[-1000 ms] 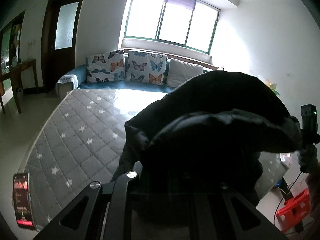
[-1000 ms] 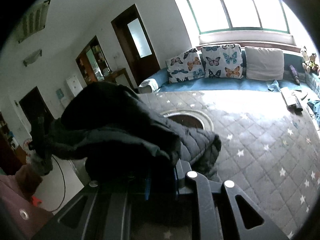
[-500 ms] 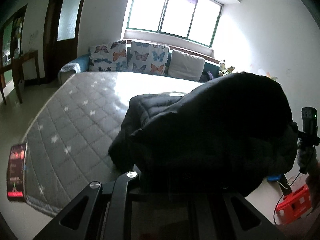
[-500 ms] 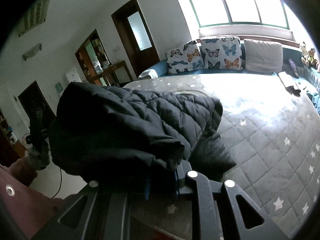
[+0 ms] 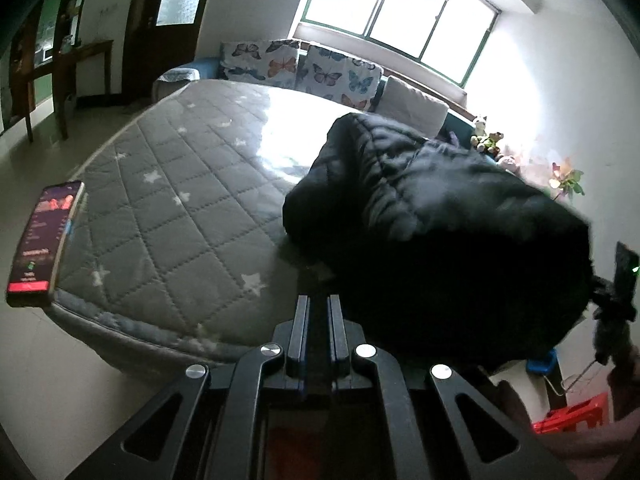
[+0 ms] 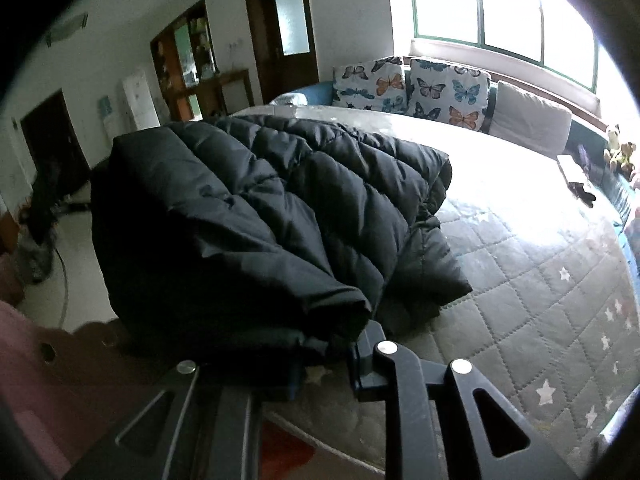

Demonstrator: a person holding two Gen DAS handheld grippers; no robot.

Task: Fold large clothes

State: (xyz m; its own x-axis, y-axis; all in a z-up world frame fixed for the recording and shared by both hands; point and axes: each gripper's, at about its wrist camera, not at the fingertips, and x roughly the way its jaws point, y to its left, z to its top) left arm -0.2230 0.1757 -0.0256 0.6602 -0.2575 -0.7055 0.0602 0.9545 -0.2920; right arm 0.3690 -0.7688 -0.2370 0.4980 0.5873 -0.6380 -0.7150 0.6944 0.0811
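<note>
A black quilted jacket (image 6: pixel 256 216) lies bunched on the grey star-quilted mattress (image 6: pixel 540 280), its near end hanging past the mattress edge. My right gripper (image 6: pixel 332 344) is shut on the jacket's near hem. The fabric covers its left finger, and only the right finger (image 6: pixel 372 336) shows. In the left wrist view the jacket (image 5: pixel 440 240) sits to the right of my left gripper (image 5: pixel 318 320). That gripper is shut, its two fingers side by side and bare above the mattress's (image 5: pixel 168 208) near edge. Nothing is visibly between them.
A phone (image 5: pixel 44 244) with a lit screen sits at the mattress's left corner. Butterfly cushions (image 6: pixel 412 84) and a plain pillow (image 6: pixel 532 120) line the sofa under the window. A red stool (image 5: pixel 572 420) stands on the floor at the right. A door and a wooden table are at the far left.
Both grippers have sunk toward the mattress and the jacket has come down onto it. The jacket has slid off my left gripper, whose fingers now show bare and together.
</note>
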